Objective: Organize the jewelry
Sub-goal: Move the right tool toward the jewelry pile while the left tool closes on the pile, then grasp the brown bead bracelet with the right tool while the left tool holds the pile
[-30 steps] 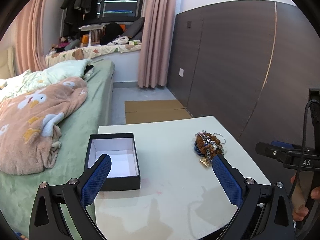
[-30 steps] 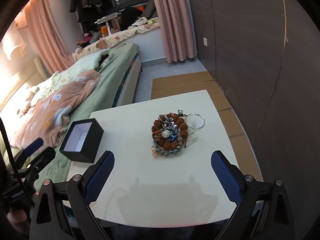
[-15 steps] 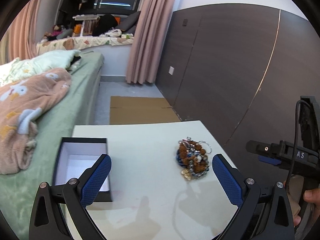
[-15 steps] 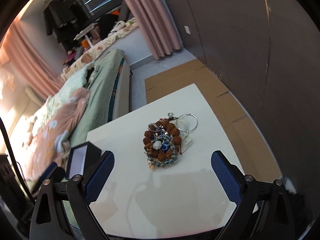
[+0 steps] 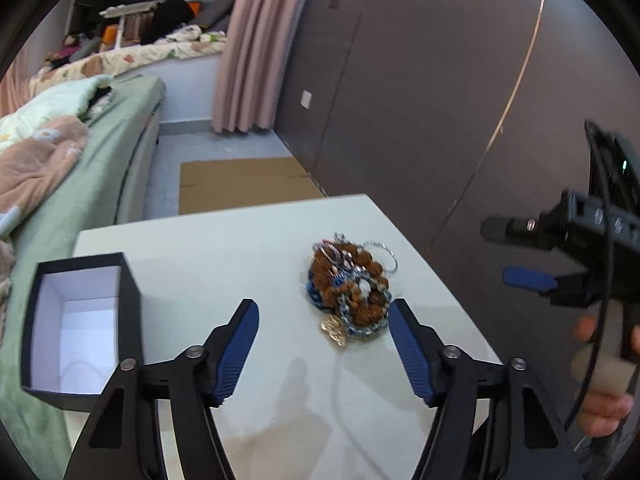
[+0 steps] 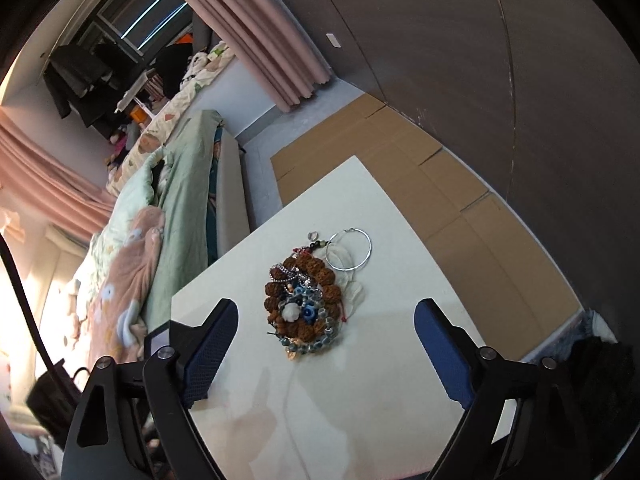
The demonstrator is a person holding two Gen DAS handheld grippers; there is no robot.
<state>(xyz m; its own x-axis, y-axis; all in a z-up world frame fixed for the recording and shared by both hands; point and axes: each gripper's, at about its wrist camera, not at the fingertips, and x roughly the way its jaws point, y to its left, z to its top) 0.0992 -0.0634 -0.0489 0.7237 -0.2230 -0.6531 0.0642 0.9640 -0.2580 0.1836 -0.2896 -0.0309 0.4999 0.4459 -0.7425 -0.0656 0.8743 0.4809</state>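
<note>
Left gripper (image 5: 322, 334) jaws narrowed, box (image 6: 158, 338) mostly hidden, jewelry pile (image 5: 348, 292) blurred

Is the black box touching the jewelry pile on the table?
Apart. In the left wrist view, a wide stretch of bare white table separates the black box from the jewelry pile.

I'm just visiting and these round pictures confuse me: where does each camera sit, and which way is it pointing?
Left wrist view: sits on the left gripper, looking forward over the white table at the jewelry pile and open black box; its open fingers show, plus the right gripper and right hand.
Right wrist view: sits on the right gripper, tilted down at the jewelry pile; its open fingers show.
Both share the pile, table, bed and curtain.
</note>
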